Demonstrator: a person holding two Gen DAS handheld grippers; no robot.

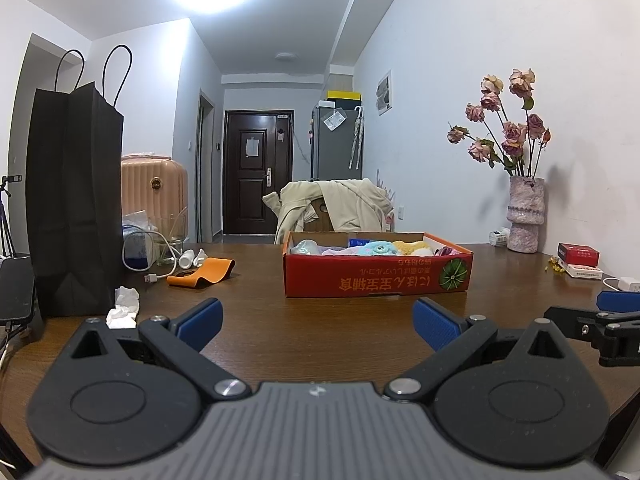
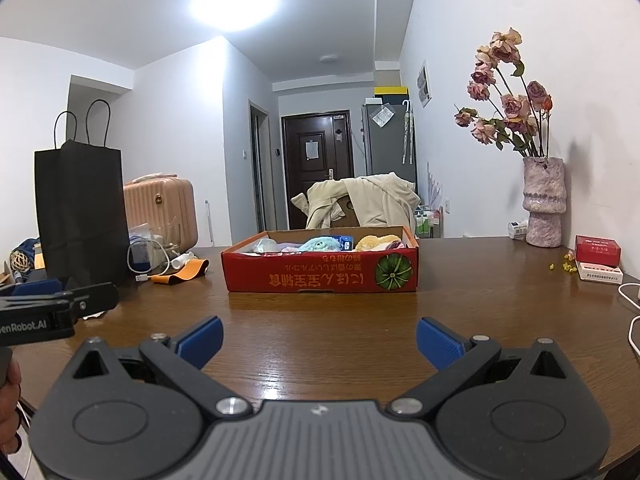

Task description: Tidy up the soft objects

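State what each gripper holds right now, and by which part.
Nothing. The left gripper and the right gripper are both open over the bare table, short of the red box of soft things.

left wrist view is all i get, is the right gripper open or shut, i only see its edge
Observer: Open. In the right wrist view the right gripper has its blue pads spread wide, with nothing between them.
Operator: anything on the table right of the phone charger at my edge
Observer: Yes, a white cable loops along the table's right edge, shown further there than in your view.
Operator: what's left of the black bag
Observer: The right wrist view shows a cluttered spot beside the black bag, with blue fabric and a woven ball.
Operator: is my gripper visible from there
Observer: Yes, the left gripper enters from the left, level with the red box front.
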